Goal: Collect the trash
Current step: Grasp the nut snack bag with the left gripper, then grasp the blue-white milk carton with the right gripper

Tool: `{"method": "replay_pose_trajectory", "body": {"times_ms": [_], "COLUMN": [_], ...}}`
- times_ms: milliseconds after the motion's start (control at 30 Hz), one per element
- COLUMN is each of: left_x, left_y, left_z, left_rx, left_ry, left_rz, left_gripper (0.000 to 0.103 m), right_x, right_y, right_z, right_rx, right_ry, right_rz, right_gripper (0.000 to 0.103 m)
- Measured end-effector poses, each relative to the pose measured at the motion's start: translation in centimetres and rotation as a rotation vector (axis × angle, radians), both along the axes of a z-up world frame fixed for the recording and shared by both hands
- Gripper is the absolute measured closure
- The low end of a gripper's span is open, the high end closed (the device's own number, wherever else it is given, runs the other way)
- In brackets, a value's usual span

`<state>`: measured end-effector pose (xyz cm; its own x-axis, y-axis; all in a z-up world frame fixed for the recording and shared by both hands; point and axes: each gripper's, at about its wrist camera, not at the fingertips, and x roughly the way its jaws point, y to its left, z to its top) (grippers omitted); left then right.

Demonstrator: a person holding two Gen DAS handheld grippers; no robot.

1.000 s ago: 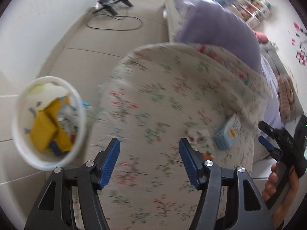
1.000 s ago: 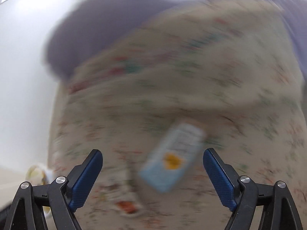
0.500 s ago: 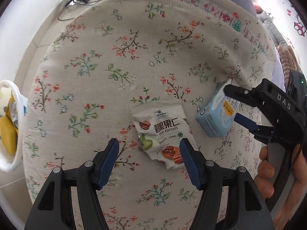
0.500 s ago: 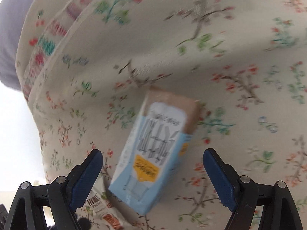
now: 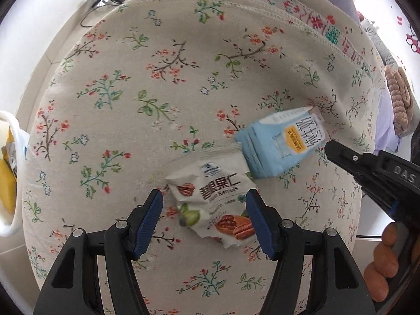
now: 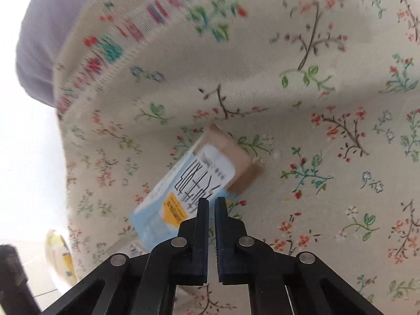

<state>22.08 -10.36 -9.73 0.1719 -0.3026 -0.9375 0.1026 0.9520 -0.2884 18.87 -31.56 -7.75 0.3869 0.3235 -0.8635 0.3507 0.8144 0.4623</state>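
Pecan wrapper [image 5: 214,199] lies between the wide left hand-held gripper [image 5: 203,219]; right hand-held gripper [image 6: 211,204], just closed empty, hovers over the carton [image 6: 194,189] beside it.

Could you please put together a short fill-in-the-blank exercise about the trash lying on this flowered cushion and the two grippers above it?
1. The snack packet lies between the ____ gripper's open fingers.
2. The right gripper is ____, with nothing between its fingers.
3. The carton beside the packet is mostly light ____.
4. Both pieces of trash lie on a ____-patterned cushion.

Missing words: left; shut; blue; floral
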Motion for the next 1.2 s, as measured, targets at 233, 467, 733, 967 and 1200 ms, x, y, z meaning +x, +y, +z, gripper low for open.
{"method": "replay_pose_trajectory", "body": {"times_ms": [233,467,733,967,1200], "left_x": [-0.5,-0.1,-0.4,-0.4,-0.5], "left_y": [-2.8,-1.7,1.0,3.4,4.7], "left_z": [-0.5,0.3,4.0,3.9,4.2], "left_rx": [0.083,0.021,-0.028,-0.051,-0.067], "left_ry": [-0.054,-0.072,-0.136,-0.116,-0.111], "left_rz": [-0.074,-0.045,-0.002,0.021,0.030], "left_gripper": [0.035,0.093,0.095,0.095,0.095], "right_x": [-0.5,-1.4,0.1,2.9,5.0], "right_y": [-1.3,-3.9,-3.6,-2.2,1.7], "right_z": [-0.5,-0.7,1.6,2.8,1.2], "right_rx": [0.049,0.104,-0.124,-0.288,-0.288], "right_ry": [0.034,0.064,-0.004,-0.120,-0.169], "right_rz": [0.012,-0.018,0.102,0.254,0.542], "right_gripper": [0.050,0.025,0.017,0.015,0.014]}}
